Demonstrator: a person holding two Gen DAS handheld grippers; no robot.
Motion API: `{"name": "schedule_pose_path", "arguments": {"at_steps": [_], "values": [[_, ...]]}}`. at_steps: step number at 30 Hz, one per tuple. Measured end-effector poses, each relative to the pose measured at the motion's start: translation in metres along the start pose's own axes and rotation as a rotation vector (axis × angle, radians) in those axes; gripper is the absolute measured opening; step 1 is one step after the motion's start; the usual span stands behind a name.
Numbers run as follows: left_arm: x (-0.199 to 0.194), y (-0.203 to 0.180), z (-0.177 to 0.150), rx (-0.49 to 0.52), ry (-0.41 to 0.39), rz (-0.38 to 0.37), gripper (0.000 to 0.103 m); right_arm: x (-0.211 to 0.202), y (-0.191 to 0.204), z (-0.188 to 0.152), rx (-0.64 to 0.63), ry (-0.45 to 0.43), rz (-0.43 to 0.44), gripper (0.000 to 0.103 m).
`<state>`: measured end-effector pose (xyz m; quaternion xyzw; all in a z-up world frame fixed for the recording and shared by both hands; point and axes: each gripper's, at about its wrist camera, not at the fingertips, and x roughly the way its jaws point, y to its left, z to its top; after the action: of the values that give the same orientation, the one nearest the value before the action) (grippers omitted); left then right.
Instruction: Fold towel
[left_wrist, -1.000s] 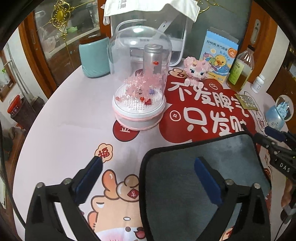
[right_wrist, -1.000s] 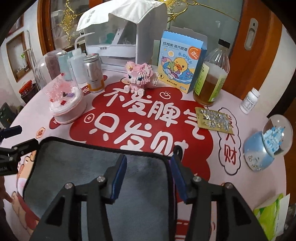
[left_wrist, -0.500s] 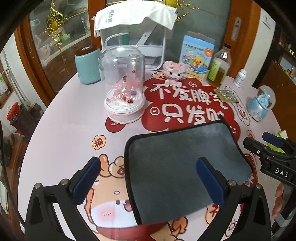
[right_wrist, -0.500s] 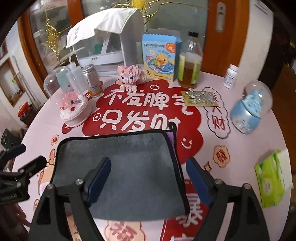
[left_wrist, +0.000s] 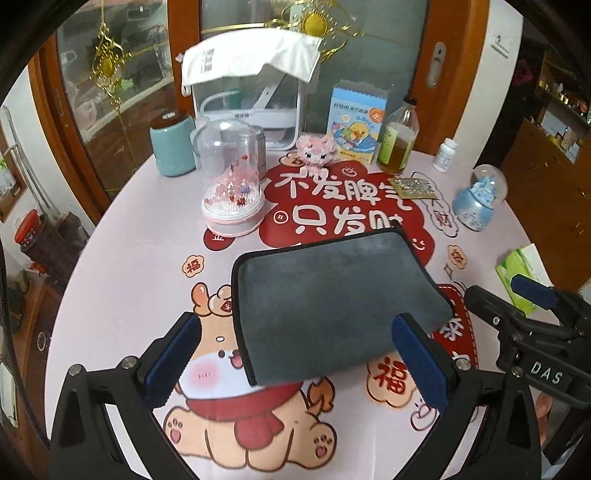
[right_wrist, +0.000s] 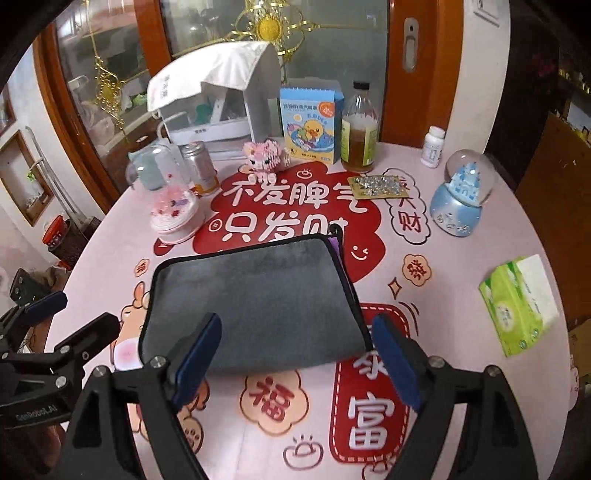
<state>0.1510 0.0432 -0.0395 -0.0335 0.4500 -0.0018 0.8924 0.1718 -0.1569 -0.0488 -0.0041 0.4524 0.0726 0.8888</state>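
Note:
A grey towel (left_wrist: 332, 299) with black trim lies folded flat on the round printed table; it also shows in the right wrist view (right_wrist: 258, 299), with a purple layer peeking out at its right edge. My left gripper (left_wrist: 295, 365) is open and empty, raised above the towel's near edge. My right gripper (right_wrist: 295, 362) is open and empty, also raised over the near edge. The right gripper appears at the right of the left wrist view (left_wrist: 524, 317), and the left gripper at the left of the right wrist view (right_wrist: 48, 332).
Behind the towel stand a glass dome with pink blocks (left_wrist: 232, 184), a teal canister (left_wrist: 171, 146), a pink block toy (left_wrist: 316, 147), a blue duck box (left_wrist: 356, 122), an oil bottle (left_wrist: 399, 144), a pill bottle (left_wrist: 445, 155) and a snow globe (left_wrist: 480, 195). A green tissue pack (right_wrist: 521, 302) lies right.
Both grippers have pulled back and risen away from the towel. The right gripper opened wide. The towel stays flat on the table.

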Motion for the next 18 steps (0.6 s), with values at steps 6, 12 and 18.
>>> {"name": "schedule_pose_path", "arguments": {"at_steps": [6,12,18], "values": [[-0.041,-0.011,-0.016,0.011,-0.046,0.018,0.102,-0.039,-0.001,-0.02,0.011,-0.033,0.001,0.084],[-0.074,-0.019,-0.033,0.007,-0.075,0.025,0.102,-0.068,-0.002,-0.042,0.014,-0.048,0.005,0.084],[-0.095,-0.02,-0.051,-0.019,-0.074,0.022,0.102,-0.091,-0.003,-0.06,0.004,-0.059,0.011,0.084]]}}
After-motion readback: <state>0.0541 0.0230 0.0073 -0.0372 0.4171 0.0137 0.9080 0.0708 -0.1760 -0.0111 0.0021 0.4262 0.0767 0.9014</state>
